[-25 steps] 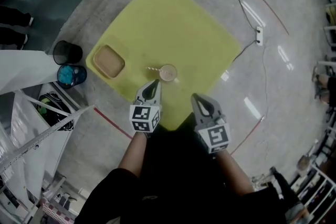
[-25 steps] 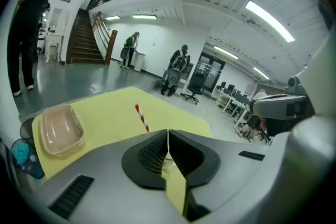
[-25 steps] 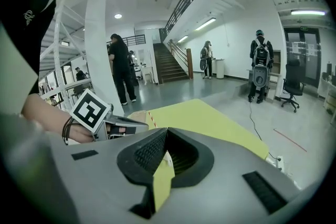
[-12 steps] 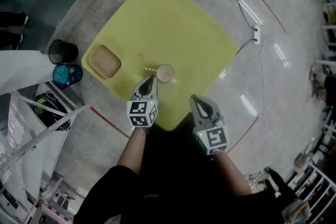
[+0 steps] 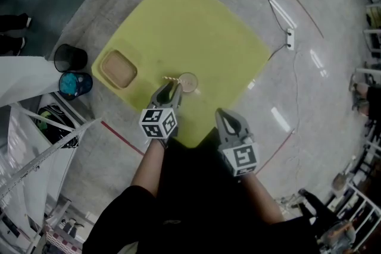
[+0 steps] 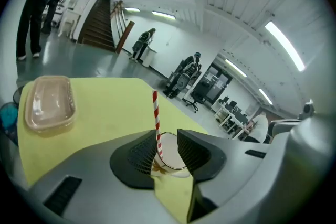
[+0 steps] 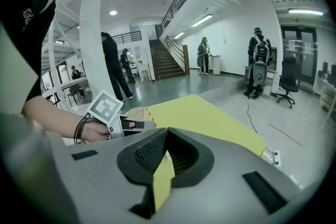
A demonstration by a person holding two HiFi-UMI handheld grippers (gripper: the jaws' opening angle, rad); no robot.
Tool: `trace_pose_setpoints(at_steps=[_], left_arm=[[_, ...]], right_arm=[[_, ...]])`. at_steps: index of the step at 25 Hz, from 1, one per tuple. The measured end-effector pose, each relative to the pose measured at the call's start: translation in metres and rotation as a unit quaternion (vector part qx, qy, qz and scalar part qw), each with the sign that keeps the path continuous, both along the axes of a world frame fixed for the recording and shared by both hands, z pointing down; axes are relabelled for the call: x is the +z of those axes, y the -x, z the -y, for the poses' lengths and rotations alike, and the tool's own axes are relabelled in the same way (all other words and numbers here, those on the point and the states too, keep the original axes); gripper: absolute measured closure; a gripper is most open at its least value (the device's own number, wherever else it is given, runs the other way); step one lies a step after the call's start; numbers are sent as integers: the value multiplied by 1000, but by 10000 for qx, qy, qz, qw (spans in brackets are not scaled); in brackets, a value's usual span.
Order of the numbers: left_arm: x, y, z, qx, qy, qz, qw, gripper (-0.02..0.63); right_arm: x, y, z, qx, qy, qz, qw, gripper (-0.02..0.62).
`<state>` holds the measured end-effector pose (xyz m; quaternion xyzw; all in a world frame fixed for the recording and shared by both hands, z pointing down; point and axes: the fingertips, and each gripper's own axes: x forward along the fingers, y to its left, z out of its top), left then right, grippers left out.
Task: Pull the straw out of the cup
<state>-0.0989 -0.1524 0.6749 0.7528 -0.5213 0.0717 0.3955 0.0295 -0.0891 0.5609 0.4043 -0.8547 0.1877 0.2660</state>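
Observation:
A paper cup (image 5: 189,82) stands on the yellow table (image 5: 196,27), and a red-and-white striped straw (image 5: 171,78) leans out of it to the left. In the left gripper view the straw (image 6: 156,120) rises upright from the cup (image 6: 172,161) between my jaws, close to the left pad (image 6: 139,153). My left gripper (image 5: 170,89) (image 6: 161,152) is open; its jaws have just been opening and do not press on the straw. My right gripper (image 5: 222,111) (image 7: 166,136) hangs shut and empty near the table's front corner, apart from the cup.
A tan lidded food box (image 5: 118,69) (image 6: 48,102) lies at the table's left side. On the floor to the left are a black bin (image 5: 69,57) and a blue-topped container (image 5: 75,84). A power strip (image 5: 290,38) with its cable lies to the right. People stand far off.
The left gripper's jaws were shut and now stand apart around the straw. That gripper has rolled and come slightly closer to the cup. The right gripper has kept still.

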Motion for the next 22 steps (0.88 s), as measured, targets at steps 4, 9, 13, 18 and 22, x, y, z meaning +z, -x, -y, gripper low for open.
trace_pose_setpoints(at_steps=[4,9,13,18,22], left_arm=[[6,3,6,-246,137,-403,9988,442],[14,6,10,-407,228,-539,9975,440],[17,6,14,-391,240,-558,9974,440],[20,6,18,-359,230,-487,9979,442],[21,1,21,-249,265,-474,9982,442]], right_arm=[[1,0,-1,3,15,-31,10000,578],[1,-1,-1,71,-11,-29,10000,578],[1,-1,-2,131,9,4,9999,578],[2,2,0,213,-5,63,9998,578],[3,2,1,219,42,47,9997,579]])
